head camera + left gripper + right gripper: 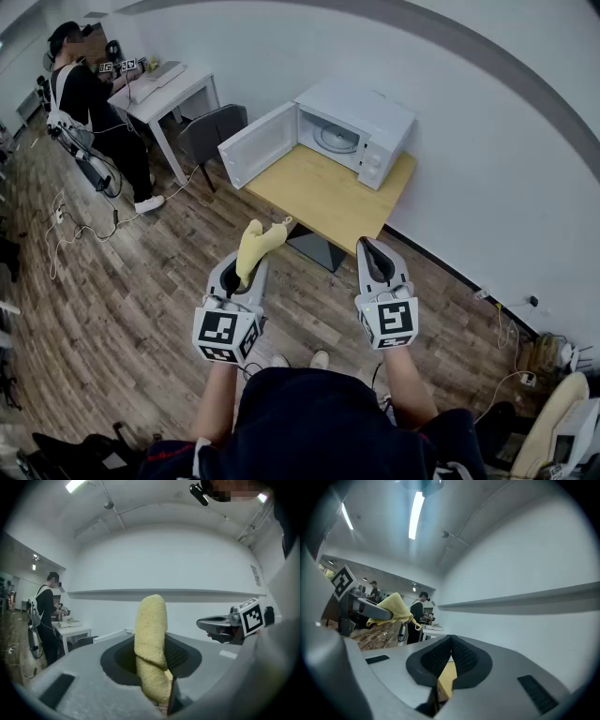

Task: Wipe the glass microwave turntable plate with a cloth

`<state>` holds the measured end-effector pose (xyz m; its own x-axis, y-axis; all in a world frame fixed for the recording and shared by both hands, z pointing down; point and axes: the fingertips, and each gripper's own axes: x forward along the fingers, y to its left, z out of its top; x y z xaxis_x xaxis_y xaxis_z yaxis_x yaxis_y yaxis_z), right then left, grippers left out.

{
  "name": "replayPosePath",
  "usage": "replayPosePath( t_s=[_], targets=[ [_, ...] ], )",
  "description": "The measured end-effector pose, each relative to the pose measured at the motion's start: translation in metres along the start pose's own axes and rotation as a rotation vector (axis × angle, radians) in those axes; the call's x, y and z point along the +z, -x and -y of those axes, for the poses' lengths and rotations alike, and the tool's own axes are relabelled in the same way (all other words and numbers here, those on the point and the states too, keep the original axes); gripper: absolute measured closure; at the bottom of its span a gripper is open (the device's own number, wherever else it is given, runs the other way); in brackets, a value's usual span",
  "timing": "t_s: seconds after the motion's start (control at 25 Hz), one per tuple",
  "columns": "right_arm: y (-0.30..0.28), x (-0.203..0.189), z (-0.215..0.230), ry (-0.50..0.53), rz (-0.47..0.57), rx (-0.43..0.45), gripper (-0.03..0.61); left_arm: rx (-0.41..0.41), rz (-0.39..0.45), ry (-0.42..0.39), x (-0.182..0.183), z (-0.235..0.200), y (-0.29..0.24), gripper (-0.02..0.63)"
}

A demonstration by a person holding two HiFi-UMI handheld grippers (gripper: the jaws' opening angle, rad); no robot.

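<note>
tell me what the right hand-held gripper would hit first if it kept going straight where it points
Nothing close: the right hand-held gripper points over the wooden table, and its own view shows the white wall ahead. Likely the wall, though the microwave sits near that line; depth is unclear.

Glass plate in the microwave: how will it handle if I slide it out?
The plate looks like a flat, round glass disc in the open microwave: probably stiff, smooth and slippery for jaws. Likely heavy for its size and breakable if dropped. On edge it could roll.
</note>
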<state>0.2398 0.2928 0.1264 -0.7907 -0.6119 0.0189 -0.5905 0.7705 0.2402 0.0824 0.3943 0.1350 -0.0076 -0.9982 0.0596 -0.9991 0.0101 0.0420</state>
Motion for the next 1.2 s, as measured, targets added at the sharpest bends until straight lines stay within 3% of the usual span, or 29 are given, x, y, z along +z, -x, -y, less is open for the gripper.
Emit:
replayPosePath(
  t_s=[0.48, 1.2],
  targets=[
    [0.004, -0.010, 0.009, -0.032, 0.002, -0.014, 0.566, -0.006, -0.005, -0.005, -0.002, 0.002, -0.006, 0.491],
    [0.005, -0.035, 0.038, -0.032, 0.021, 0.088, 0.566, 0.079, -0.014, -0.025, -0.013, 0.038, -0.023, 0.491]
  ],
)
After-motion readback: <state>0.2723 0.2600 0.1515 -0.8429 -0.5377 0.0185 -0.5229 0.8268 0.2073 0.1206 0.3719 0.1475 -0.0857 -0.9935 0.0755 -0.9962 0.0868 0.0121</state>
